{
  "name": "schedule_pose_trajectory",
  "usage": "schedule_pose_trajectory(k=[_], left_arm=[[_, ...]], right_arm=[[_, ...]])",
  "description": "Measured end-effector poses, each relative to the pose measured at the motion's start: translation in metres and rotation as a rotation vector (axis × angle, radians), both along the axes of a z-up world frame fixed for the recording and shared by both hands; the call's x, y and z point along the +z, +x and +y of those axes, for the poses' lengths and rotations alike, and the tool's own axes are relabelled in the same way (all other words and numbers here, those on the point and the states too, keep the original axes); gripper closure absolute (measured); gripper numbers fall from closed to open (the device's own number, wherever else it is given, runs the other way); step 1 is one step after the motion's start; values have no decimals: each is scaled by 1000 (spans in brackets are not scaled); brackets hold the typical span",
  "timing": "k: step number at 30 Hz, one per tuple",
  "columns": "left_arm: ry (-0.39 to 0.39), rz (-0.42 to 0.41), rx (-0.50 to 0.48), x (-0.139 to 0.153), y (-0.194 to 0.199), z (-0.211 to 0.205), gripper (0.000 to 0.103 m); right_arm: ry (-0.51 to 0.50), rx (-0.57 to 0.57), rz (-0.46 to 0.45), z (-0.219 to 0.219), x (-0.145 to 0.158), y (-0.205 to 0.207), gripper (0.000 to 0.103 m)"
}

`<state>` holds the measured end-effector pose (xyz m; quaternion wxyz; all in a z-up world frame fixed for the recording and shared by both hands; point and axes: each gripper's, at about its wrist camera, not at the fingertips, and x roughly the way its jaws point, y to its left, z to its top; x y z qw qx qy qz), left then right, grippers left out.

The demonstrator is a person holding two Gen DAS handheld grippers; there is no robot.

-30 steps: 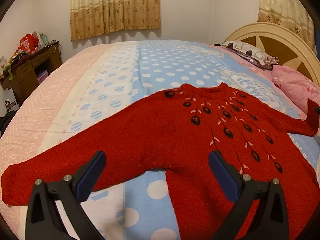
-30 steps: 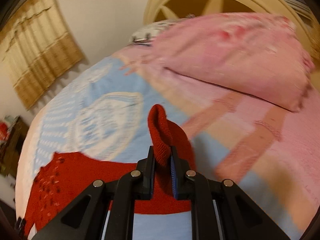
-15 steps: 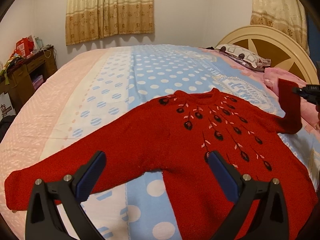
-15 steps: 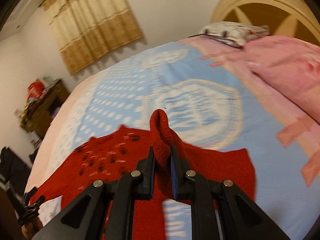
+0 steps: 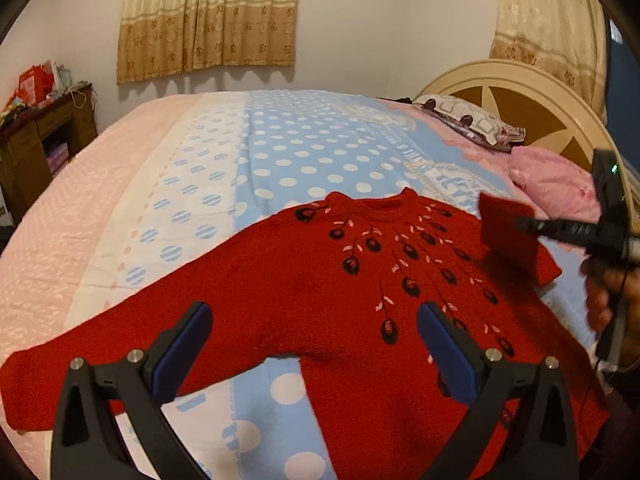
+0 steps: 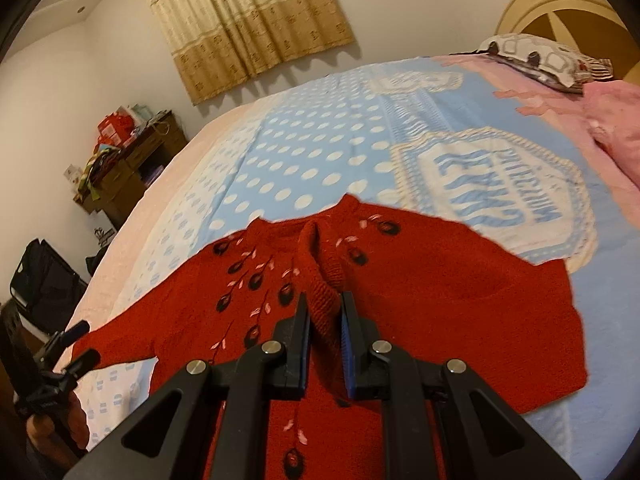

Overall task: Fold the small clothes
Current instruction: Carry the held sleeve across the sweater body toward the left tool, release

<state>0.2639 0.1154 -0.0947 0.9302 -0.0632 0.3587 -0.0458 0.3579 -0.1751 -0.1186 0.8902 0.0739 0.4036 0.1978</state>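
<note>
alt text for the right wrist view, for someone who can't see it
The right gripper is shut on the cuff of a red sweater, holding that sleeve over the sweater's embroidered front. The sweater lies on a polka-dot bedspread, curtains behind.

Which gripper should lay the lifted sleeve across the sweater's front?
Right. The right gripper is already shut on the sleeve cuff, above the sweater. The left gripper is open, holding nothing.

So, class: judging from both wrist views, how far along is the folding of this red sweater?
Done: the red sweater lies spread flat on the bed. In hand: the right gripper is shut on one sleeve cuff, lifted over the chest. Left: the other sleeve lies outstretched, the left gripper open above it; the body is unfolded.
</note>
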Motion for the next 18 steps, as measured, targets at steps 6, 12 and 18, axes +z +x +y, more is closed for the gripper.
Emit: schedule_pose_trajectory(k=[6,12,18], left_arm=[[-2,20,-40,1,3,-17,0],[73,14,-92,13,7,-38,0],[23,74,-156,8,22,-66,0]], right_arm=[[4,58,40,25,-30,-6,89],[48,97,140,16,-52,-15,24],[34,40,88,-40,-35,-55,24]])
